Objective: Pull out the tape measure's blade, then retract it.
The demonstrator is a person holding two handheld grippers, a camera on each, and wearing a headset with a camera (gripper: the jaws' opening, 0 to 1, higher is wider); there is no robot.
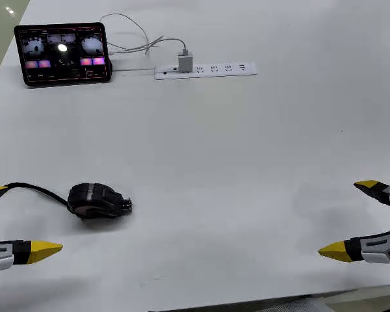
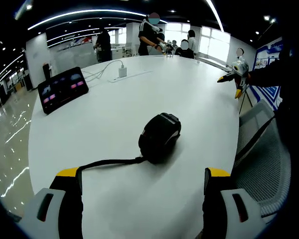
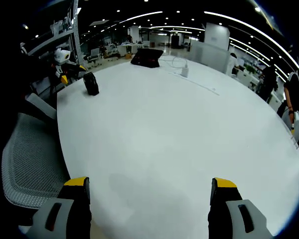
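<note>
A black tape measure (image 1: 96, 200) lies on the white table (image 1: 234, 149) at the left, with its black wrist strap (image 1: 32, 188) trailing toward the left edge. My left gripper (image 1: 19, 221) stands open just left of it, yellow tips apart, nothing between them. In the left gripper view the tape measure (image 2: 159, 137) lies a short way ahead of the open jaws, its strap (image 2: 109, 162) running to the left jaw. My right gripper (image 1: 357, 218) is open at the far right, well away. In the right gripper view the tape measure (image 3: 91, 83) is small and far off.
A tablet (image 1: 63, 53) with a lit screen stands at the back left. A white power strip (image 1: 205, 69) with a charger and cables lies behind the middle. A mesh chair (image 2: 264, 149) sits at the table's near edge. People stand in the background.
</note>
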